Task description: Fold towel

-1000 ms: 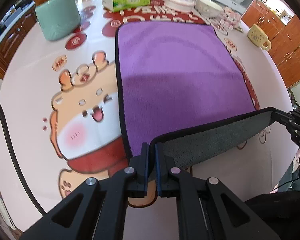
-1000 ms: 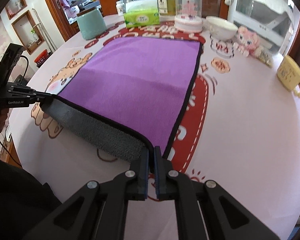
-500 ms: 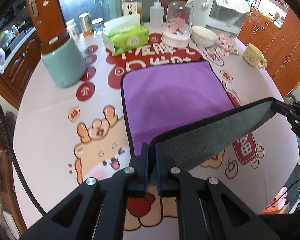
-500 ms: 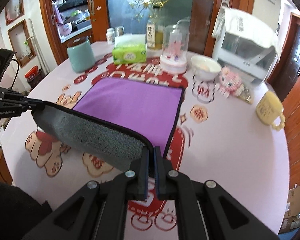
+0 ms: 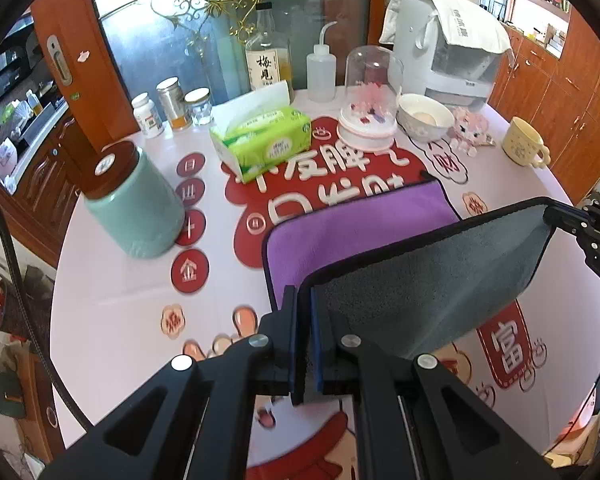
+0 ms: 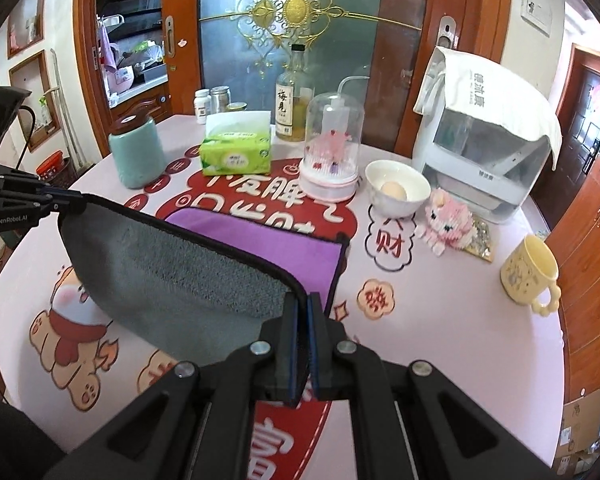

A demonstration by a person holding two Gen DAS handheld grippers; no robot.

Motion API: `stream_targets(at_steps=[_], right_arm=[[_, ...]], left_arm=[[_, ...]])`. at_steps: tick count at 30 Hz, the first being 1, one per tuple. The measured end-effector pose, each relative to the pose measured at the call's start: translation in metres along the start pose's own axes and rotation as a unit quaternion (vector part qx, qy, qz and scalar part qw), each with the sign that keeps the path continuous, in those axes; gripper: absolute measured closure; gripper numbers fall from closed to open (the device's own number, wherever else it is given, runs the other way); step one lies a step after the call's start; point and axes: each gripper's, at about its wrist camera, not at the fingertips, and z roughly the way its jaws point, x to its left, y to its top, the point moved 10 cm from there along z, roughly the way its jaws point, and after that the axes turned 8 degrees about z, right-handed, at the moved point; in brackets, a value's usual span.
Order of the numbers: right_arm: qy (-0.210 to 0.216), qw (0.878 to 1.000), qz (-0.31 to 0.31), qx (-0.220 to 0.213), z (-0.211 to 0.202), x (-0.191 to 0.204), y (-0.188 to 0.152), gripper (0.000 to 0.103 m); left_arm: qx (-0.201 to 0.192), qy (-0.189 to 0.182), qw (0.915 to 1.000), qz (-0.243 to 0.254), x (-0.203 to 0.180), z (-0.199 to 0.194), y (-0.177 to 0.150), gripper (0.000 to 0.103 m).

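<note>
The towel is purple on top and grey underneath, with a black hem. Its far part lies flat on the table. Its near edge is lifted into the air, grey side facing me. My left gripper is shut on the near left corner. My right gripper is shut on the near right corner. Each gripper also shows in the other's view: the right gripper, the left gripper. The lifted edge hangs taut between them.
Beyond the towel stand a teal canister, a green tissue box, a glass dome, a white bowl, a pink toy, a yellow mug, bottles and jars, and a white appliance.
Both grippers have risen and moved forward over the table with the near edge. More of the grey underside shows and less of the purple top.
</note>
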Motion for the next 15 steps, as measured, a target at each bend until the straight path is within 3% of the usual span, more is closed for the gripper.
stream_targets(at_steps=[15], right_arm=[[0.002,1.0,0.018,0.01,0.084,-0.02,0.038,0.099]], left_arm=[[0.029,0.012,0.9995,-0.011,0.027,0.085,0.037,0.099]])
